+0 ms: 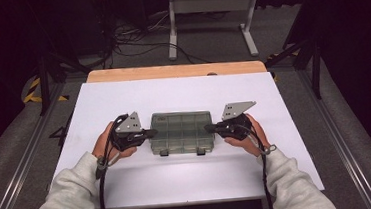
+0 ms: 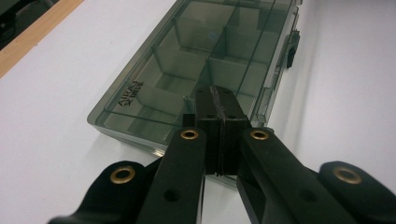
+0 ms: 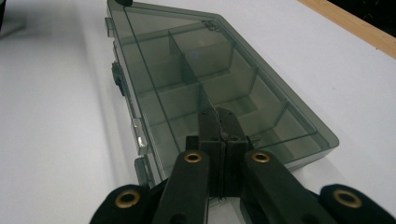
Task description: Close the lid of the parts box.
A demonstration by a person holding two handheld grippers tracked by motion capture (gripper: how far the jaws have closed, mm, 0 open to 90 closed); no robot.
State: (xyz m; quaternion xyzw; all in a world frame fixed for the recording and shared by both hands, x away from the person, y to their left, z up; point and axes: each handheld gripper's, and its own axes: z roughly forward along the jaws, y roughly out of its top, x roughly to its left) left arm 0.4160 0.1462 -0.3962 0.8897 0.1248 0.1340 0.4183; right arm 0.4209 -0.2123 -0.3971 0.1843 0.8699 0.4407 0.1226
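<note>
From above, the left gripper (image 1: pixel 151 133) and right gripper (image 1: pixel 208 128), jaws pressed together on nothing, flanked the compartment box (image 1: pixel 181 131) (its lid lettering (image 2: pixel 131 90) legible only close up).

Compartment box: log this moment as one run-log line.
compartment box: lid closed, on white table | left gripper: shut, at box's left end | right gripper: shut, at box's right end | held: nothing

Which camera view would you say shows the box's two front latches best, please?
The high view: both latches show on the compartment box at its near edge. The left gripper view shows one dark latch side-on; the right gripper view shows the latches along one edge, foreshortened.
</note>
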